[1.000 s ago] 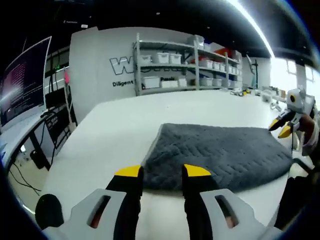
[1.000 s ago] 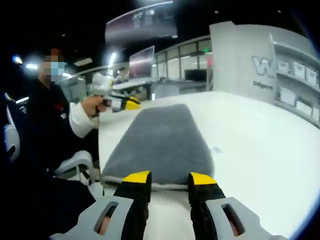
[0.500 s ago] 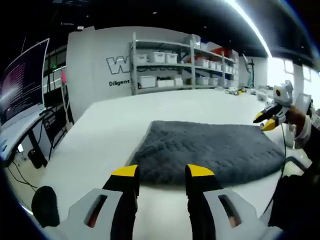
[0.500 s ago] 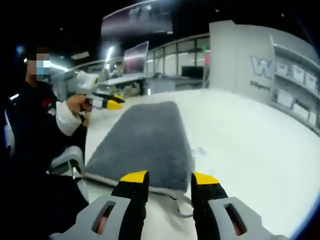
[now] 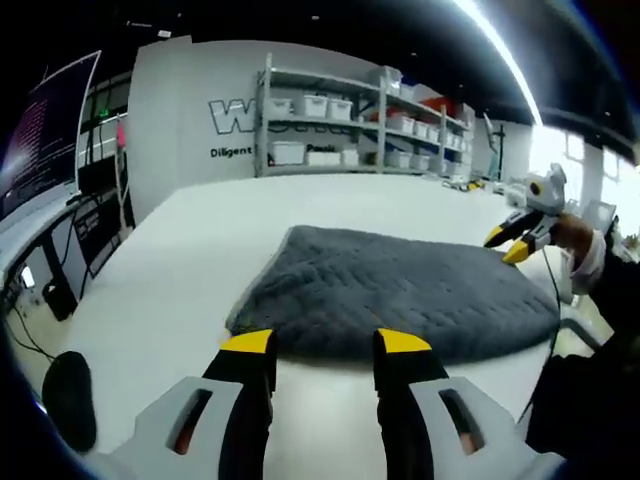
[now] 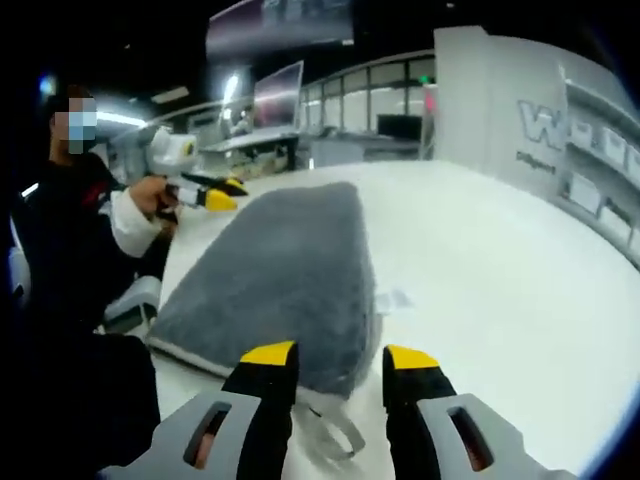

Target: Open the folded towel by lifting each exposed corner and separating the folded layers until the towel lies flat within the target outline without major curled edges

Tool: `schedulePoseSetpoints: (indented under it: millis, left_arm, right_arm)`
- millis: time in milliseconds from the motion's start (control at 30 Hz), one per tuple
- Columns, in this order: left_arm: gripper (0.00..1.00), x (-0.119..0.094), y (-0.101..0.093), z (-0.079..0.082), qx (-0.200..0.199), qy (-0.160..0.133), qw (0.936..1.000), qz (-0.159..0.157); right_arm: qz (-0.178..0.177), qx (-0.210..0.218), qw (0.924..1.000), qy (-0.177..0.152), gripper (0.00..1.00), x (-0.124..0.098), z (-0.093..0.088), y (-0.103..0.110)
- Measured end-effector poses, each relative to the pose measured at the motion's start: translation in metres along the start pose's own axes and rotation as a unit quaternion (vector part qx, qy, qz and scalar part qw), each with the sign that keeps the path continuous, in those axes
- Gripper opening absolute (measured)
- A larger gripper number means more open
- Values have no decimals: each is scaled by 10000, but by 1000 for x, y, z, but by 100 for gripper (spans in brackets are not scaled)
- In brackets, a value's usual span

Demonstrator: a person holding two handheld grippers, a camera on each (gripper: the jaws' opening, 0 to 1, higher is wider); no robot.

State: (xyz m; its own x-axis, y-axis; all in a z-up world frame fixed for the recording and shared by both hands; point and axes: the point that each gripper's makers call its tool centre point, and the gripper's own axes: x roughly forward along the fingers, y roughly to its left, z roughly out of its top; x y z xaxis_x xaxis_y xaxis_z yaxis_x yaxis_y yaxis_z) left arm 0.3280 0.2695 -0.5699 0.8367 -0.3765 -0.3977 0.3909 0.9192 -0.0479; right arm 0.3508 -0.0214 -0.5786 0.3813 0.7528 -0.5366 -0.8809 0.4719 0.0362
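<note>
Where your left gripper view looks along the white tabletop [image 5: 150, 270], your left tongs [image 5: 325, 343] stand released, their yellow tips parted and holding nothing, just short of the near edge of the folded towel [image 5: 400, 300]. The grey quilted towel lies flat on the tabletop, its long side running left to right across the view. At its far right corner your right tongs [image 5: 505, 245] hover with their yellow tips apart, held in your hand [image 5: 572, 232]. Shelves with white bins [image 5: 340, 125] stand against the far wall, and a dark monitor [image 5: 45, 130] is at the far left.

In your right gripper view, your right tongs [image 6: 338, 355] are likewise released and empty, over the towel's near end [image 6: 290, 280]. A fabric loop [image 6: 335, 435] trails from that end between the two jaws. The towel stretches away from you, and at its far left corner your left tongs [image 6: 222, 193] point at it.
</note>
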Motion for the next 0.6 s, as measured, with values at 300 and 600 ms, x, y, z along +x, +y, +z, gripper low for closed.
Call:
schedulePoseSetpoints:
  millis: [300,600]
  left_arm:
    - [35,8,-13,-15,280,356,9988,-186]
    - [32,15,-18,-17,226,353,9988,-243]
  right_arm:
    - [394,562,9975,-142,29,7,-1,-5]
    - [532,584,9969,-20,26,13,-8,-3]
